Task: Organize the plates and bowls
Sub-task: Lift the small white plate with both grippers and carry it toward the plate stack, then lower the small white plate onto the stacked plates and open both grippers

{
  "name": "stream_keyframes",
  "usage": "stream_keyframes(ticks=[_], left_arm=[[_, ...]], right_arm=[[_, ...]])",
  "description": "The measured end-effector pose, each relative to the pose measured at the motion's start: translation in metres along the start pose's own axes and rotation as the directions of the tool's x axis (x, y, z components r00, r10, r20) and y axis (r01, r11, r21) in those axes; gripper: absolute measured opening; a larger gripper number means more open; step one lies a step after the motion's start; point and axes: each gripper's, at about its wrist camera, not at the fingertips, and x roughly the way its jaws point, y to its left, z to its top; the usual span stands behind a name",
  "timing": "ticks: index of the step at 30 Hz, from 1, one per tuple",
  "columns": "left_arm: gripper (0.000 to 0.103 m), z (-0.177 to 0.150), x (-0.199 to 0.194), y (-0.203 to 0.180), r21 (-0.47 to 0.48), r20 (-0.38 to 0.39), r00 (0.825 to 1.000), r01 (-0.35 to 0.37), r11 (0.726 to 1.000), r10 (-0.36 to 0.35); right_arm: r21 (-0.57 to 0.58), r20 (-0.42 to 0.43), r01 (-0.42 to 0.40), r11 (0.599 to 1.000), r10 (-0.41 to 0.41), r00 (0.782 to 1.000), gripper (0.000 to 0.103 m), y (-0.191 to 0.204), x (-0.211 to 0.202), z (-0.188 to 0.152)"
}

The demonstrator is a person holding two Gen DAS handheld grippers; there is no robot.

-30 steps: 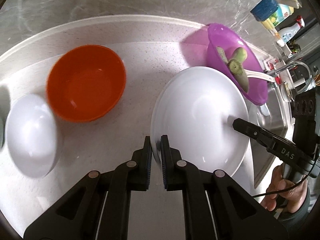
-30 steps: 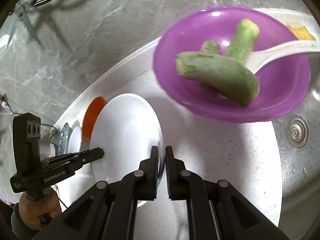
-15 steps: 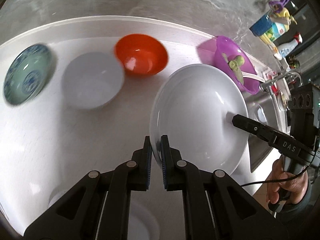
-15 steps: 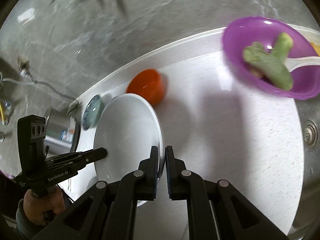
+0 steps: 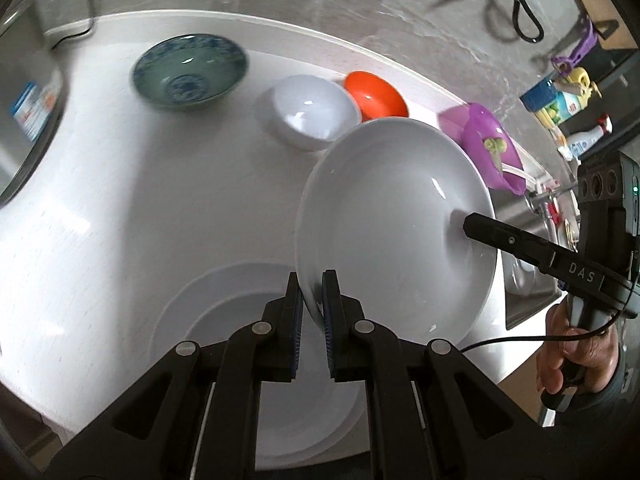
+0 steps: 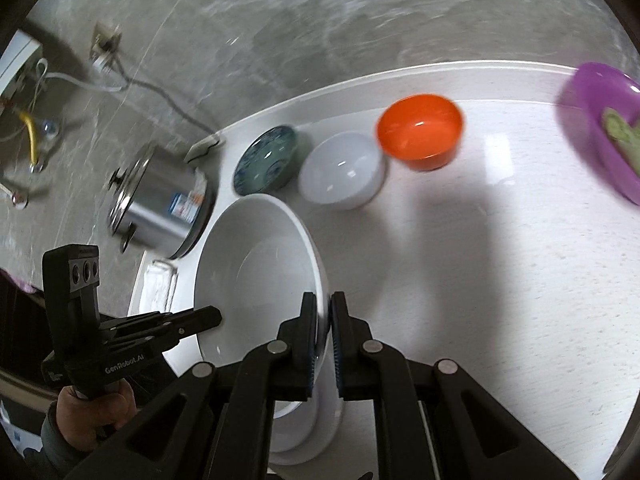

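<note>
Both grippers hold one white plate (image 5: 392,220) by opposite rims, tilted and lifted above the white counter (image 5: 120,200). My left gripper (image 5: 312,300) is shut on its near rim. My right gripper (image 6: 324,320) is shut on the other rim of the plate (image 6: 260,272). A second white plate (image 5: 248,360) lies on the counter just below; it also shows in the right wrist view (image 6: 304,432). Behind stand a blue patterned bowl (image 5: 190,72), a white bowl (image 5: 312,114) and an orange bowl (image 5: 376,94).
A purple bowl (image 5: 492,148) with green vegetable pieces and a spoon sits by the sink at the right. A steel pot with a lid (image 6: 160,208) stands at the counter's left end. Bottles (image 5: 560,100) stand behind the sink. The marble wall (image 5: 320,8) backs the counter.
Both grippers have carried the plate left and back along the counter, away from the purple bowl. The second white plate has come into view beneath it.
</note>
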Motion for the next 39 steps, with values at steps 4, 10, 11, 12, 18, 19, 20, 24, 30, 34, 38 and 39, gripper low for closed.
stream_keyframes(ticks=[4,10,11,12,18,19,20,24,30,34,38,39], left_arm=[[0.008,-0.016,-0.012,0.021,-0.032,-0.001,1.0,0.0,0.999,0.0],[0.008,-0.044,-0.021,0.048,-0.075,-0.019,1.0,0.001,0.997,-0.002],[0.008,-0.049,-0.022,0.053,-0.083,-0.022,1.0,0.002,0.997,-0.004],[0.008,-0.054,-0.024,0.059,-0.092,-0.026,1.0,0.003,0.996,-0.005],[0.009,-0.073,-0.028,0.075,-0.113,-0.049,0.999,-0.013,0.993,0.007],[0.009,-0.078,-0.028,0.078,-0.114,-0.053,0.999,-0.017,0.993,0.012],[0.009,-0.084,-0.028,0.081,-0.115,-0.059,0.998,-0.022,0.993,0.015],[0.009,-0.095,-0.021,0.088,-0.117,-0.08,0.997,-0.029,0.993,0.019],[0.009,-0.105,-0.003,0.094,-0.091,-0.111,0.993,-0.052,0.995,0.042],[0.009,-0.111,0.014,0.097,-0.075,-0.137,0.989,-0.069,0.995,0.058],[0.009,-0.113,0.031,0.1,-0.06,-0.156,0.986,-0.076,0.995,0.065],[0.009,-0.114,0.033,0.101,-0.057,-0.157,0.985,-0.077,0.995,0.067]], right_arm=[[-0.028,-0.029,-0.009,1.0,0.008,1.0,0.01,0.02,0.008,-0.008],[-0.051,-0.076,-0.018,0.999,0.014,0.997,0.01,0.041,0.026,-0.016],[-0.055,-0.086,-0.019,0.998,0.014,0.996,0.01,0.045,0.029,-0.019],[-0.058,-0.094,-0.02,0.998,0.015,0.995,0.01,0.047,0.031,-0.021],[-0.063,-0.143,-0.03,0.998,0.02,0.989,0.01,0.058,0.046,-0.032],[-0.065,-0.153,-0.029,0.997,0.019,0.988,0.01,0.06,0.049,-0.034],[-0.068,-0.161,-0.029,0.997,0.017,0.987,0.01,0.061,0.051,-0.036],[-0.068,-0.197,-0.033,0.997,0.019,0.98,0.01,0.061,0.061,-0.046],[-0.075,-0.233,-0.015,0.997,-0.003,0.972,0.01,0.054,0.073,-0.057],[-0.063,-0.262,-0.003,0.998,-0.014,0.965,0.01,0.044,0.087,-0.066],[-0.051,-0.283,0.011,0.999,-0.025,0.959,0.01,0.034,0.099,-0.076],[-0.05,-0.284,0.012,0.999,-0.026,0.958,0.01,0.032,0.1,-0.076]])
